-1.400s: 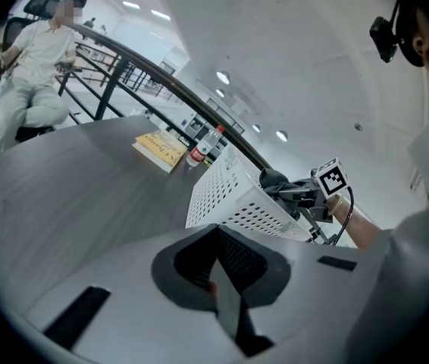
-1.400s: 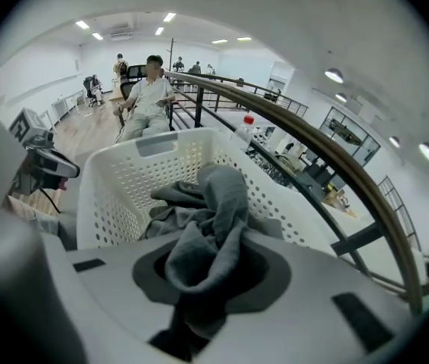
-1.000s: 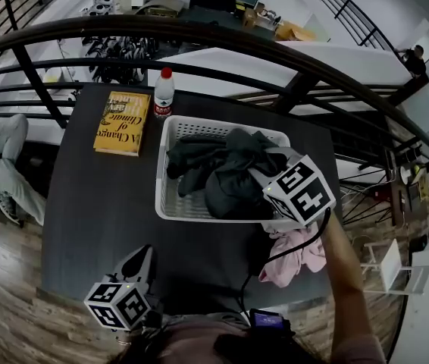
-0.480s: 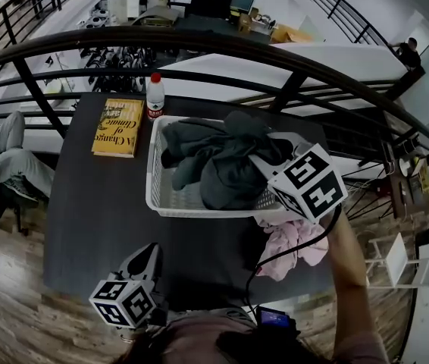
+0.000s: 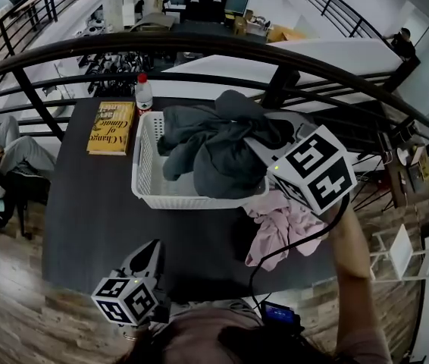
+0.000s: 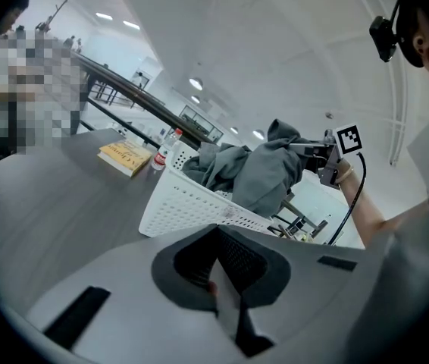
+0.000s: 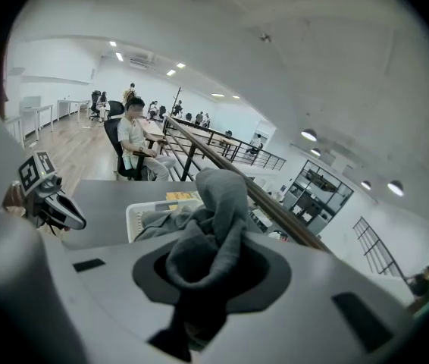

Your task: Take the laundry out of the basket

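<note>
Jaws together and empty, the left claw (image 5: pixel 152 247) idles at the bench's (image 5: pixel 93 203) near edge, while past the pink garment (image 5: pixel 279 222) already lying out, the right claw (image 5: pixel 258 147), clamped on the dark grey garment (image 5: pixel 218 158), has hoisted it higher, so most of it now hangs above the white basket (image 5: pixel 140 158) with folds still draped inside.

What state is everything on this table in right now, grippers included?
Basket: upright on table, grey garment partly inside.
Grey garment: bunched, pinched by right gripper.
Pink garment: crumpled on table beside basket.
Bottle: upright, capped.
Book: closed, flat.
Left gripper: fingers together, empty.
Right gripper: fingers shut on grey garment.
</note>
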`<state>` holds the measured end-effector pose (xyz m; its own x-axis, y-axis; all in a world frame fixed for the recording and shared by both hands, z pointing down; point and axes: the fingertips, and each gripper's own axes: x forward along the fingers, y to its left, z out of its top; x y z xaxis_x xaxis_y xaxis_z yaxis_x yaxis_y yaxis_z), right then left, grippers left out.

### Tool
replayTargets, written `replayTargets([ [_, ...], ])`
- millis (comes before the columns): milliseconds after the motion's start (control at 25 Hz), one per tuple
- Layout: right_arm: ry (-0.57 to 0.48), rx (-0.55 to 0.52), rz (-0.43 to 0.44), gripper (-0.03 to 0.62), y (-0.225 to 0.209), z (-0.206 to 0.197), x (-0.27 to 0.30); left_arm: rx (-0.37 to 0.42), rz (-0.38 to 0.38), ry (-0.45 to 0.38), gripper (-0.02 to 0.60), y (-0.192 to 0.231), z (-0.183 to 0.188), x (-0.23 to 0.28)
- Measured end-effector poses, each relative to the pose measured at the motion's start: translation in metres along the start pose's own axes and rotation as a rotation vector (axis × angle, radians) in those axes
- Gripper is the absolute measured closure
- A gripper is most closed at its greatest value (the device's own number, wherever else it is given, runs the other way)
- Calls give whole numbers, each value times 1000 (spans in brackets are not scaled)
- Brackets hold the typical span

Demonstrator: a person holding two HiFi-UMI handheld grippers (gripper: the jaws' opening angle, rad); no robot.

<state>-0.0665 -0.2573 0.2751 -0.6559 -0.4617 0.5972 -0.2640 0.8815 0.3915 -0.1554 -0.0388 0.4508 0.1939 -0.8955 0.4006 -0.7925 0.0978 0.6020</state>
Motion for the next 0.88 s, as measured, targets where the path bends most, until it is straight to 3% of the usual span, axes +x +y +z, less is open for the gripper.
replayTargets([
  [480, -112, -52, 5, 491, 8, 4, -73, 20, 17, -59, 584, -51, -29, -15],
  [880, -208, -115, 51, 491, 38, 1, -119, 14, 60, -86, 584, -84, -70, -41],
])
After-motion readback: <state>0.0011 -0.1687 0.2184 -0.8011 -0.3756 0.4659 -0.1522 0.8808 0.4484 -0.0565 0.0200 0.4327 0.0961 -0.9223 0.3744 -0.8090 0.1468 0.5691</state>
